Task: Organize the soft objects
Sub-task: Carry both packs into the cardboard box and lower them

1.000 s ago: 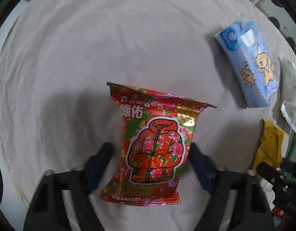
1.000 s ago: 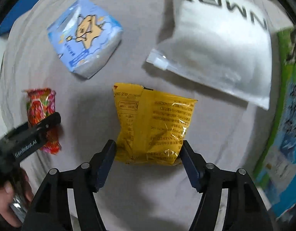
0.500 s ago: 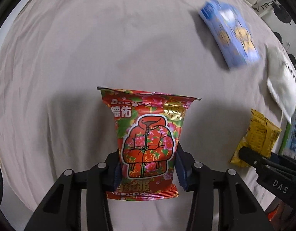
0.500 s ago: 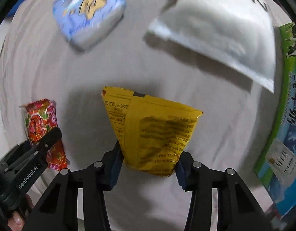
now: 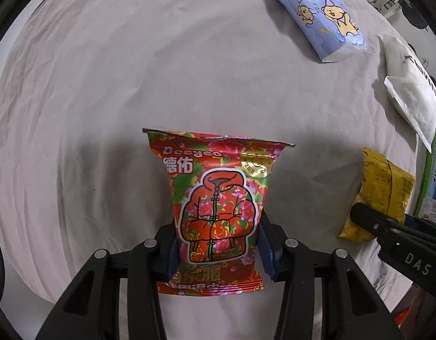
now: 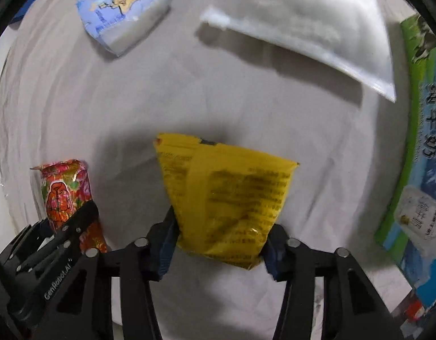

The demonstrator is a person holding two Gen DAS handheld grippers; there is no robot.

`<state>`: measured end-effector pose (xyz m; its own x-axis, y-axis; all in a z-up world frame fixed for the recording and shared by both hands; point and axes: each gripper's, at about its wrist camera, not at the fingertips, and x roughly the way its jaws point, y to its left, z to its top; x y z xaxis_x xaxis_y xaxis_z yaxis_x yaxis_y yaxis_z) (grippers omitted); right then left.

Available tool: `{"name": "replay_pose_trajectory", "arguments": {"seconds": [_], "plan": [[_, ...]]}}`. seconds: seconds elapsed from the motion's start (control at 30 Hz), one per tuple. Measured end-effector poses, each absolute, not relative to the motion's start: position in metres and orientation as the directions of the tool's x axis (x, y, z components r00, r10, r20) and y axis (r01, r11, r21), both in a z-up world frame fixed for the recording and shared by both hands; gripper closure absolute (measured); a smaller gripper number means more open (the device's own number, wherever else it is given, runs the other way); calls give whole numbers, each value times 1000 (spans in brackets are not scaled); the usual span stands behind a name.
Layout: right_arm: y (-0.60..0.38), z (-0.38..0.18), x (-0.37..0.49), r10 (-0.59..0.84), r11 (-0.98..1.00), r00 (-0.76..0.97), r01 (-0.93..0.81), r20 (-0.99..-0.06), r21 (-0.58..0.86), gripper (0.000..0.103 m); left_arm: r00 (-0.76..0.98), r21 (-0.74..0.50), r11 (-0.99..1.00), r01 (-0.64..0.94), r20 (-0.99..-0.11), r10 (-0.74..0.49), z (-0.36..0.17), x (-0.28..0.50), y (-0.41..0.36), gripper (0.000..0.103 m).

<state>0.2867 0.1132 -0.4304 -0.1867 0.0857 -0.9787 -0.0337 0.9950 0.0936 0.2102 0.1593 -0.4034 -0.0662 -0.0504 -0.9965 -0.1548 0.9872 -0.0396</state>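
**Gripper hardware, as we see it**

We see 2 matte black grippers. Left gripper [image 5: 216, 250]: angular linkage arms with triangular cutouts, 4 round silver pivot screws, dark blue pads [image 5: 266, 250] on the fingers. Right gripper [image 6: 219, 250]: same build, 4 silver screws, blue pads. We read white "DAS" on the right unit's side from the left wrist view, and "GenRobot.AI" on the left unit's from the right wrist view.
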Motion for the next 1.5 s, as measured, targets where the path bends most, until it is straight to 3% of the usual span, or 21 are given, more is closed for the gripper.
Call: {"name": "replay_pose_trajectory", "arguments": {"seconds": [0.27, 0.53, 1.03, 1.3, 1.5], "plan": [[99, -396, 277, 104, 991, -151, -74, -983, 116, 59, -13, -42, 990, -138, -999, -44, -377, 225, 130, 61], [92, -313, 260, 180, 977, -39, -112, -983, 183, 59, 100, -77, 992, -98, -993, -68, -311, 205, 107, 61], [-141, -206, 209, 317, 942, 162, 64, -935, 330, 59, 250, -236, 964, 121, -933, -259, -174, 213, 20, 61], [-276, -211, 221, 253, 925, 223, 228, -941, 303, 59, 193, -304, 896, 322, -906, -377, -148, 239, -107, 61], [-342, -260, 262, 269, 906, 184, 285, -945, 314, 59, 70, -345, 868, 357, -917, -393, -185, 285, -185, 61]]}}
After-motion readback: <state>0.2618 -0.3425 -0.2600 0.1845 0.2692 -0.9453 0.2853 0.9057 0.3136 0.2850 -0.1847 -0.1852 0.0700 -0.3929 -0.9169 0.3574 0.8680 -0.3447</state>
